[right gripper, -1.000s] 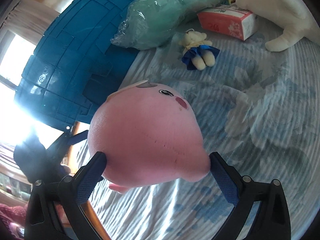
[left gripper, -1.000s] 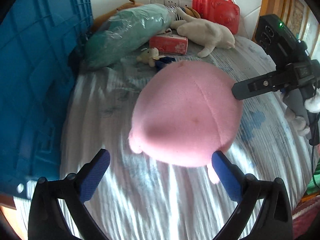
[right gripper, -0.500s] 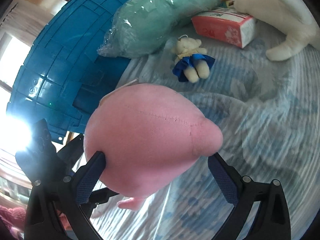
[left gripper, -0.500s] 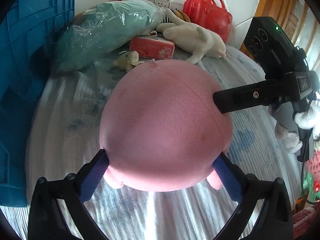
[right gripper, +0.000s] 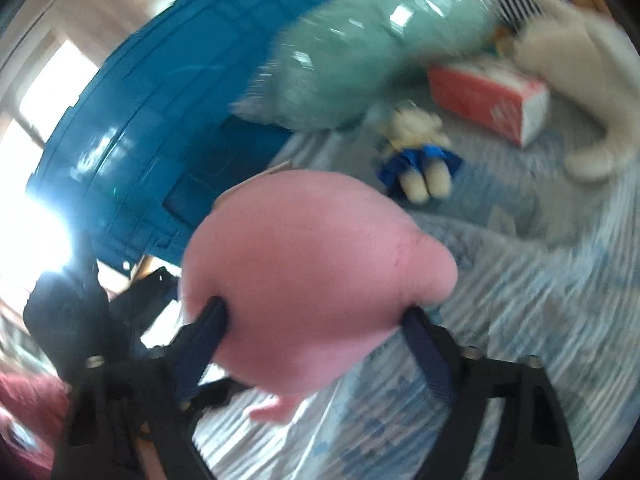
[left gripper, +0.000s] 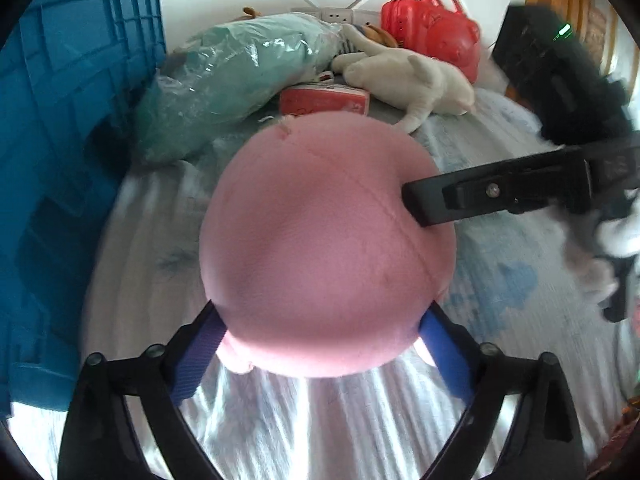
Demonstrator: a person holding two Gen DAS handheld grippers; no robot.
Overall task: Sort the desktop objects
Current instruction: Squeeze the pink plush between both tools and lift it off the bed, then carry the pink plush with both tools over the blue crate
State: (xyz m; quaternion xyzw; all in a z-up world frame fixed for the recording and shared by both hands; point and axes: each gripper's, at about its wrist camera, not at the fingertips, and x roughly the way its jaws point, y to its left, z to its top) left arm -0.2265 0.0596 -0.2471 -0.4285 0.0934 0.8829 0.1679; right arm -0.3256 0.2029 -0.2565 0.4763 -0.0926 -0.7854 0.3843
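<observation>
Both tools closing on the pink plush ball (left gripper: 328, 248): left tool (left gripper: 320, 344) and right tool (right gripper: 316, 340) dent its soft, light belly; I'm gripping low and wide, right of the blue crate (left gripper: 76, 152).

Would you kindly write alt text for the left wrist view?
A round pink plush toy fills the frame, the left tongs having just closed onto its lower sides, while the right tongs press it from the right. Behind lie a blue crate, a bagged teal plush and a white plush.
</observation>
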